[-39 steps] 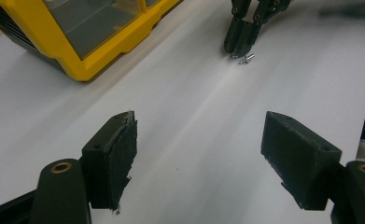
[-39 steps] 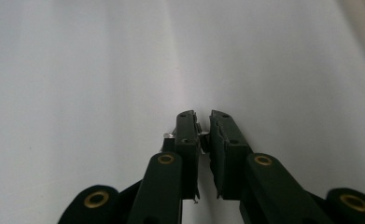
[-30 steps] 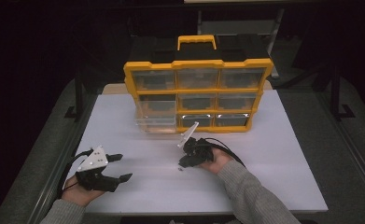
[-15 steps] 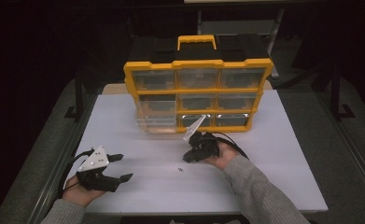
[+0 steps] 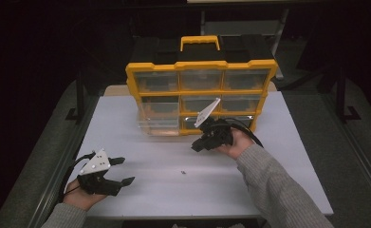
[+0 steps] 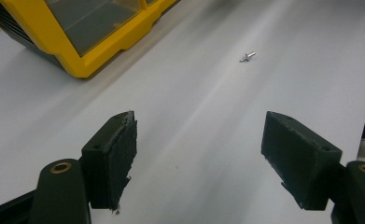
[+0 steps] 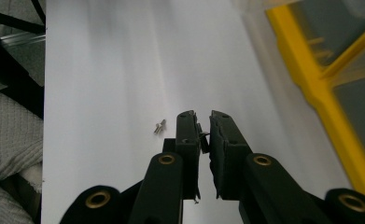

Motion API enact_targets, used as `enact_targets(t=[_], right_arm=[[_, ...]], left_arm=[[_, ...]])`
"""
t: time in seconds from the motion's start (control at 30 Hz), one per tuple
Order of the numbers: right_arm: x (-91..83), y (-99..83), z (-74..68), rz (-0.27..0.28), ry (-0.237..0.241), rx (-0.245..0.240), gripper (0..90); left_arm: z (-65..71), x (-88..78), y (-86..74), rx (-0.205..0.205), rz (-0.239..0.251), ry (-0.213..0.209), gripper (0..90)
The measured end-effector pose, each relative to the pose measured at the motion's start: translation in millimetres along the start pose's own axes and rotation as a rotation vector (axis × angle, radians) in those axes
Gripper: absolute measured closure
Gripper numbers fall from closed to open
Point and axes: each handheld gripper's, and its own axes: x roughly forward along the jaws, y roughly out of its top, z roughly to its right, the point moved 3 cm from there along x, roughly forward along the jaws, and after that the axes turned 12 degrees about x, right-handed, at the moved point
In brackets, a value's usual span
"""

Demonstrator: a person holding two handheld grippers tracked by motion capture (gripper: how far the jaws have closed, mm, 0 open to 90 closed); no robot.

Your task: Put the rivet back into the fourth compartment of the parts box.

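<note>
A tiny metal screw (image 5: 183,172) lies alone on the white table (image 5: 268,142); it also shows as the screw (image 6: 248,56) ahead of my left jaws and the screw (image 7: 160,126) just left of my right jaws. My right gripper (image 5: 195,147) hovers above the table in front of the yellow organizer (image 5: 199,65), pointing down and left. Its jaws are shut, as the right gripper (image 7: 204,117) view shows, with only a thin slit and a frayed bit of pad between them. My left gripper (image 5: 124,170) rests at the front left, open and empty, the left gripper (image 6: 199,135) aimed across the bare tabletop.
The organizer stands upright at the back of the table with several clear drawers. One clear drawer (image 5: 158,118) at its lower left is pulled out. A corner of the organizer (image 6: 54,37) is near my left jaws. Dark floor surrounds the table.
My right gripper has lifted off the table and moved back toward the organizer, leaving the screw on the surface. The left gripper has stayed put.
</note>
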Motion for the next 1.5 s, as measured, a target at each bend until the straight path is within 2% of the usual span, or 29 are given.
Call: enact_targets(t=[0.17, 0.33, 0.37, 0.53, 0.8, 1.1, 1.17, 1.43, 1.5], right_arm=[[-22.1, 9.1, -0.4, 0.013, -0.016, 0.001, 81.3], [-44.3, 21.2, -0.8, 0.028, -0.038, -0.038, 81.3], [-48.5, 23.8, -2.0, 0.032, -0.039, -0.031, 81.3], [-68.1, 39.1, -5.2, 0.046, -0.063, -0.056, 81.3], [-89.7, 64.6, -10.2, 0.064, -0.068, -0.083, 81.3], [-98.7, 95.2, -20.6, 0.062, -0.081, -0.141, 81.3], [-98.3, 101.6, -23.2, 0.059, -0.081, -0.139, 81.3], [-83.8, 124.2, -25.8, 0.049, -0.074, -0.155, 81.3], [-77.3, 129.2, -25.6, 0.043, -0.072, -0.160, 81.3]], left_arm=[[-0.1, 0.3, 0.1, 0.001, 0.000, 0.000, 26.2], [-0.1, 0.2, 0.6, 0.001, 0.001, 0.000, 26.2], [-0.1, 0.2, 0.6, 0.001, 0.001, 0.000, 26.2], [-0.2, 0.5, 0.6, 0.001, 0.001, 0.000, 26.1], [-0.2, 0.2, 0.5, -0.005, 0.007, 0.004, 26.1], [-0.3, 0.8, 0.0, -0.006, 0.011, 0.004, 26.1], [-0.2, 0.2, -0.2, -0.010, 0.007, 0.002, 26.0], [-0.1, 0.4, -0.3, -0.008, 0.010, 0.002, 26.0], [-0.8, -0.1, -0.6, 0.002, 0.001, 0.002, 26.0]])
